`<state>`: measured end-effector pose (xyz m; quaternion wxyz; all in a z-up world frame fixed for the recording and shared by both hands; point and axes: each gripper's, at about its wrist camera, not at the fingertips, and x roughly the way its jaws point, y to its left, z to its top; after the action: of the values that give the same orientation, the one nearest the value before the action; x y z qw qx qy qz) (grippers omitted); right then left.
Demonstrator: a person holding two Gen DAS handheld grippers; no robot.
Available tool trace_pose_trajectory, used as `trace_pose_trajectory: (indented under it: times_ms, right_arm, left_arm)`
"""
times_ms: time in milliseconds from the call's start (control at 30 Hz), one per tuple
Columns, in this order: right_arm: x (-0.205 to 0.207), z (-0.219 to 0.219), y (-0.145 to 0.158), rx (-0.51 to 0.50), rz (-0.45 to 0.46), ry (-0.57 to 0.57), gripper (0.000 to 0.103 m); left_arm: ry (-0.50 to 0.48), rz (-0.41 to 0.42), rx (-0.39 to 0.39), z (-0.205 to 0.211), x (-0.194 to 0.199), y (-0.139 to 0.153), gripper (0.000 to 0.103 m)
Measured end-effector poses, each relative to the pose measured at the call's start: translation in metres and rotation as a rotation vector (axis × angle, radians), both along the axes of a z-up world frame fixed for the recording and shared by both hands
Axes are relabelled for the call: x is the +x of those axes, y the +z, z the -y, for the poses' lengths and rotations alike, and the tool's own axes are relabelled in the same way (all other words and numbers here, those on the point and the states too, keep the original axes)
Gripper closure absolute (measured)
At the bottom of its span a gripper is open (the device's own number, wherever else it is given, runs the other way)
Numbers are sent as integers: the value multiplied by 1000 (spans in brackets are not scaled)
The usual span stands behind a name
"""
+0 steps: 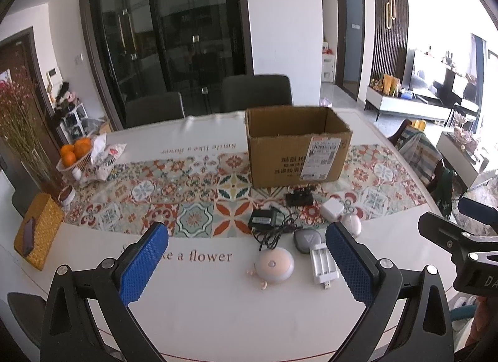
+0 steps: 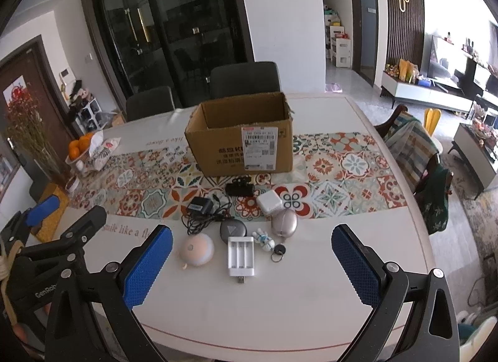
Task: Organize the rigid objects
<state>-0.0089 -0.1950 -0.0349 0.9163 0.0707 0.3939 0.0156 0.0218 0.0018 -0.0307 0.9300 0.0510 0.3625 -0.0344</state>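
An open cardboard box (image 1: 298, 147) (image 2: 242, 140) stands on the patterned runner. In front of it lie small devices: a black adapter with cable (image 1: 263, 221) (image 2: 199, 207), a black clip-like part (image 1: 299, 198) (image 2: 239, 189), a white cube charger (image 1: 331, 210) (image 2: 269, 203), a grey pebble case (image 1: 306, 240) (image 2: 232, 231), a silver egg-shaped case (image 2: 284, 222), a round peach lamp (image 1: 275, 265) (image 2: 196, 250), a white battery charger (image 1: 323, 264) (image 2: 241, 256) and a small figure keychain (image 2: 267, 242). My left gripper (image 1: 249, 265) and right gripper (image 2: 252, 265) hover open above the near table edge, holding nothing.
At the left are a basket of oranges (image 1: 74, 151), a printed bag (image 1: 104, 156), a dried-flower vase (image 1: 34, 156) and a woven box with a phone (image 1: 37, 234). Two dark chairs (image 1: 255, 92) stand behind the table (image 1: 218, 306). A draped chair (image 2: 417, 150) is on the right.
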Motion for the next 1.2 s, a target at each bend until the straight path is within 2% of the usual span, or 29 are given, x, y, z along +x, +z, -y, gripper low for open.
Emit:
trace_pose_trajectory:
  times_ms: [200,400,567,900,1200]
  right_arm:
    - [20,-10,-29,-15,-108,24,1]
    - [39,-26,-72,-42,-233,71,1]
    - [57,-32,-103,-14,-320,83,8]
    - [88,-47,-158,26,-403,99,24]
    - [106,-48,-195,36,-464,70,34]
  left_arm:
    - [-1,-117,15,-7,13,-34,0]
    - [-8,-201,39,-15,20,-69,0]
    - [-16,-251,41,-24,26,-96,0]
    - [-79,-313,-10,-26,45,-138,0]
    - [-79,-361,-25,-28,63,-164,0]
